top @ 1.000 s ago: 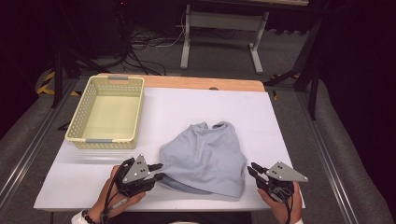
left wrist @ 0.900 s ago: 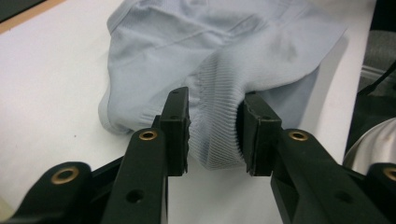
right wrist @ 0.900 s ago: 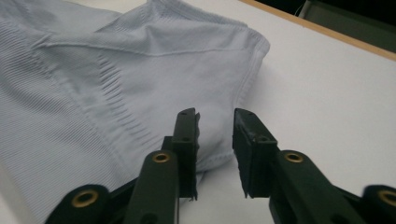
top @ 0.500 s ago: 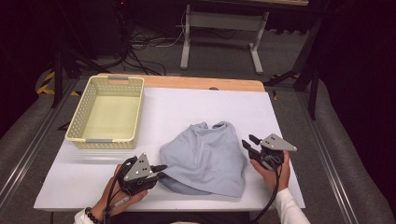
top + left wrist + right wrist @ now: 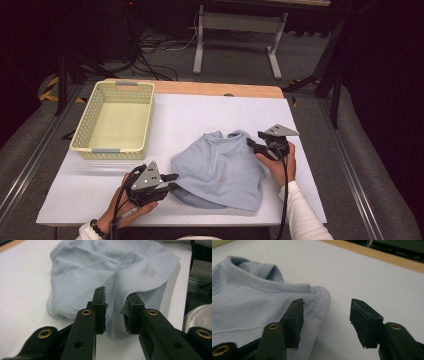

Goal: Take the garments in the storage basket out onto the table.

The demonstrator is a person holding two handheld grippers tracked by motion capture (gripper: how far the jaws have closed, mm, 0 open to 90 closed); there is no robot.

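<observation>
A pale blue knitted garment (image 5: 220, 170) lies crumpled on the white table (image 5: 200, 110), right of centre. At its near left edge my left gripper (image 5: 172, 181) is shut on the ribbed hem (image 5: 115, 315). Its jaws have just eased apart slightly, with the fabric still pinched between the pads. My right gripper (image 5: 252, 142) is at the garment's far right edge. Its jaws have just been opening and now stand wide. In the right gripper view, one jaw rests over the ribbed edge (image 5: 317, 312) and the other hangs over bare table.
A pale yellow plastic basket (image 5: 80, 122) sits empty at the table's back left. A wooden strip (image 5: 220, 89) runs along the far edge. Black cables trail from both grippers towards the near edge.
The right hand moved from the table's near right corner away along the garment's right side to its far edge, and its jaws spread. The left hand stayed put.
</observation>
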